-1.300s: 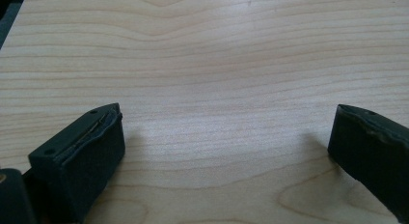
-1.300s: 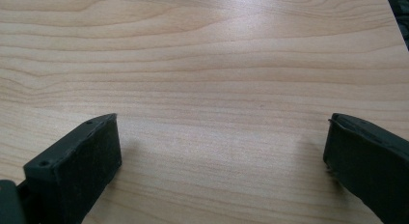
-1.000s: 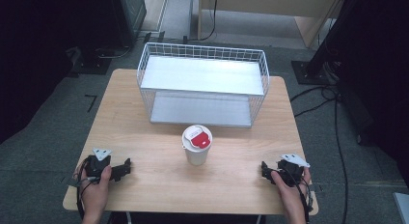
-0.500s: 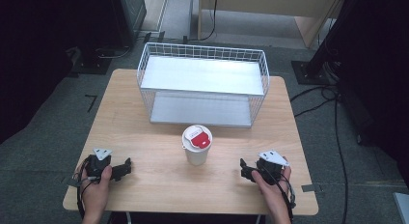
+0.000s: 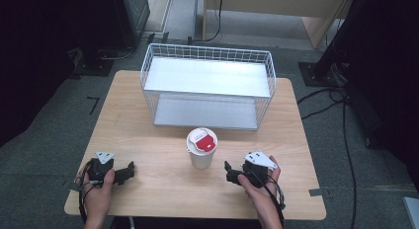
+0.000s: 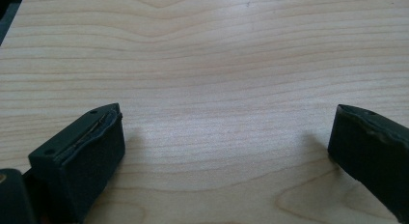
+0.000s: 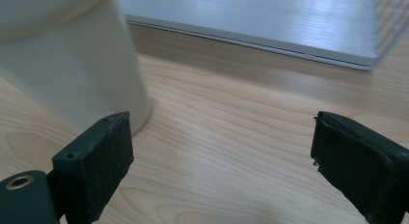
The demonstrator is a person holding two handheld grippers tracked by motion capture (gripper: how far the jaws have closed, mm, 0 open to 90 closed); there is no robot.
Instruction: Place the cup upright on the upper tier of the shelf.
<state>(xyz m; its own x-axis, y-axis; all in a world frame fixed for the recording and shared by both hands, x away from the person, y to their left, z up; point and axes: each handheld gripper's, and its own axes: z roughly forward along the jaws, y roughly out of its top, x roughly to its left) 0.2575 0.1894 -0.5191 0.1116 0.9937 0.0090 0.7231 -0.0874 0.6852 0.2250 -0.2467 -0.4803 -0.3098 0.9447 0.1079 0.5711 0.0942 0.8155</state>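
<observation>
A white paper cup (image 5: 201,150) with a white lid and a red label stands upright in the middle of the wooden table (image 5: 148,135). My right gripper (image 5: 228,171) is open just right of the cup, low over the table. In the right gripper view the cup (image 7: 67,55) rises at the left, beside and just beyond my left jaw, outside the gap. My left gripper (image 5: 130,170) rests open near the table's front left, with bare wood (image 6: 217,89) between its jaws.
A white wire basket (image 5: 207,86) with two shelf levels stands at the back of the table, behind the cup; its lower shelf edge (image 7: 251,40) shows in the right gripper view. Black stands and cables lie on the floor around the table.
My right gripper has moved left along the table's front toward the cup. The left gripper and the cup have stayed put.
</observation>
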